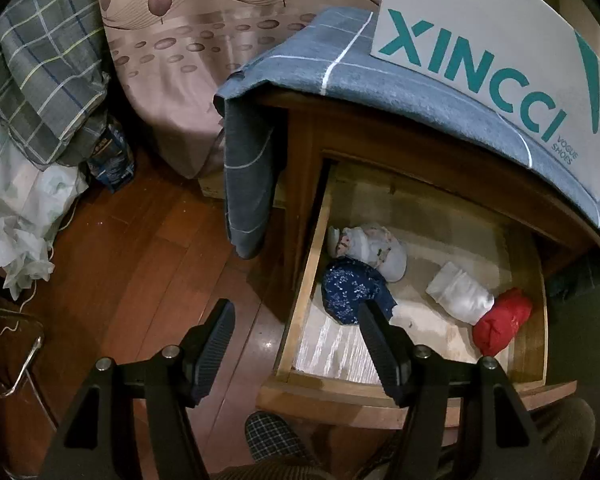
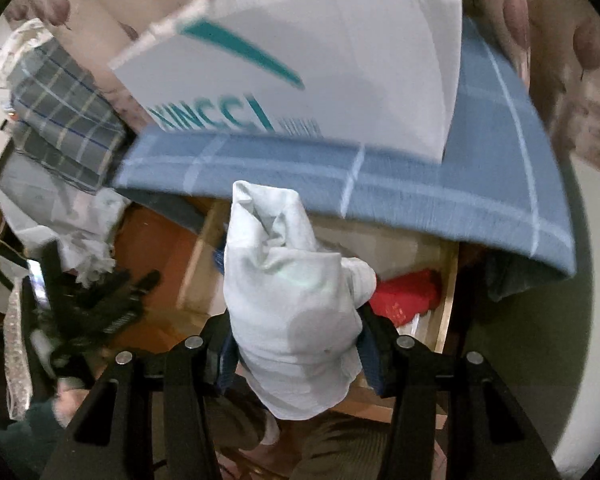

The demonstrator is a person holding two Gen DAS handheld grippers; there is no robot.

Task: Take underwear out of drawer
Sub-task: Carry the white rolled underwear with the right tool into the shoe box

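Note:
The wooden drawer [image 1: 309,280] stands pulled out. In it lie several rolled pieces of underwear: a pale floral one [image 1: 374,250], a navy dotted one [image 1: 350,294], a white one [image 1: 462,292] and a red one [image 1: 500,320]. My left gripper [image 1: 296,306] hangs open and holds nothing, above the drawer's left wall and the floor. In the right wrist view my right gripper [image 2: 296,320] is shut on a pale white bundle of underwear [image 2: 296,304], held up over the drawer [image 2: 446,300]. The bundle hides its fingertips. The red roll [image 2: 404,296] shows below it.
A blue checked cloth [image 1: 420,80] covers the cabinet top, and a white shoe box [image 1: 500,40] stands on it. A bed with a pink sheet [image 1: 188,80] is at the back left, with plaid bedding [image 1: 48,80] and bags beside it. The floor [image 1: 140,260] is wooden. A slippered foot [image 1: 272,436] is below.

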